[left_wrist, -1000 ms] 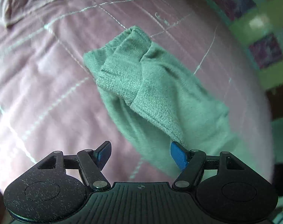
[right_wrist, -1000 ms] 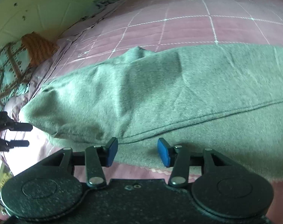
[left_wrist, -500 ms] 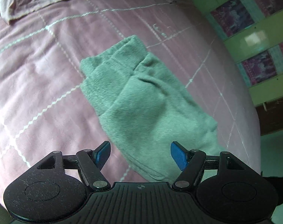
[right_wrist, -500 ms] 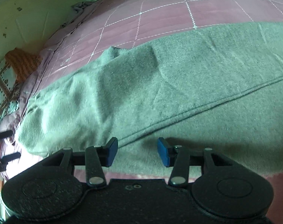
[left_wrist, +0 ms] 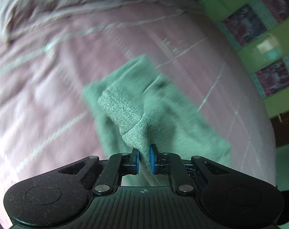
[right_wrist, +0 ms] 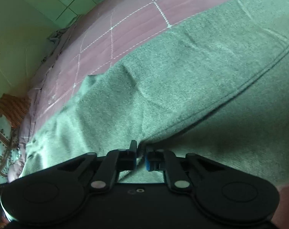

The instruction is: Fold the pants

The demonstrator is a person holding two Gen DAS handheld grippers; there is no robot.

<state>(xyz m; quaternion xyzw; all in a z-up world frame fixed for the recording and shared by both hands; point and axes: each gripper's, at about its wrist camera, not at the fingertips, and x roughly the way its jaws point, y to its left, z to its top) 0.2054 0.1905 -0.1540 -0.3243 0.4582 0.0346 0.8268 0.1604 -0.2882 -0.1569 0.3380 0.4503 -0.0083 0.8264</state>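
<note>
Left tool (left_wrist: pixel 144 157) pinches a ribbed cuff of the green pants (left_wrist: pixel 144 110), blue pads (left_wrist: pixel 153 159) pressed on a raised ridge of fabric; the frame is motion-blurred. Right tool (right_wrist: pixel 141 157) is closed on a fold edge of the pants (right_wrist: pixel 173 80) — pointing low along the cloth, nearly level with it. Largest first: pink quilted bed (left_wrist: pixel 49 80) with white grid stitching carries the pants, which lie spread across it with a seam running diagonally. Green wall (right_wrist: pixel 20 28) beyond the bed — orange knit item (right_wrist: pixel 12 108) at its edge.
</note>
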